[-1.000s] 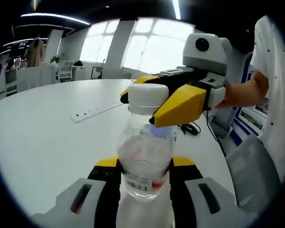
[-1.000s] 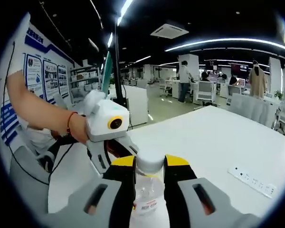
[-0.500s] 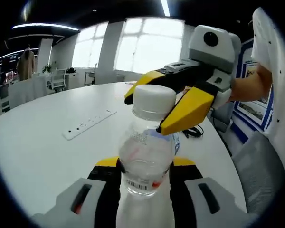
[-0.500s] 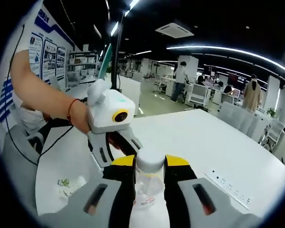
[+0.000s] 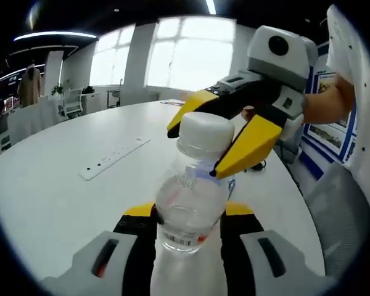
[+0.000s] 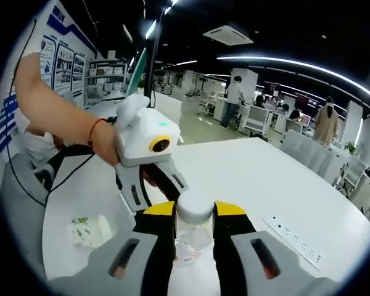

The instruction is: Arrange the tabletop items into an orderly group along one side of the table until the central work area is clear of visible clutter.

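Observation:
A clear plastic bottle (image 5: 191, 209) with a white cap (image 5: 203, 131) stands up between the jaws of my left gripper (image 5: 188, 216), which is shut on its body. My right gripper (image 5: 197, 151) comes in from the right, its yellow jaws closed on either side of the cap. In the right gripper view the cap (image 6: 194, 206) sits tight between my right gripper's (image 6: 194, 213) yellow tips, and the left gripper (image 6: 155, 185) holds the bottle from behind. The bottle is lifted above the white table (image 5: 55, 197).
A white power strip (image 5: 114, 158) lies on the table, also seen in the right gripper view as the power strip (image 6: 296, 242). A crumpled packet (image 6: 89, 231) lies near the table edge. A black cable (image 5: 254, 166) and grey chair (image 5: 336, 209) sit at the right.
Both grippers keep their hold on the bottle. The bottle has tilted a little to the right, and both views have shifted; the crumpled packet has come into the right gripper view.

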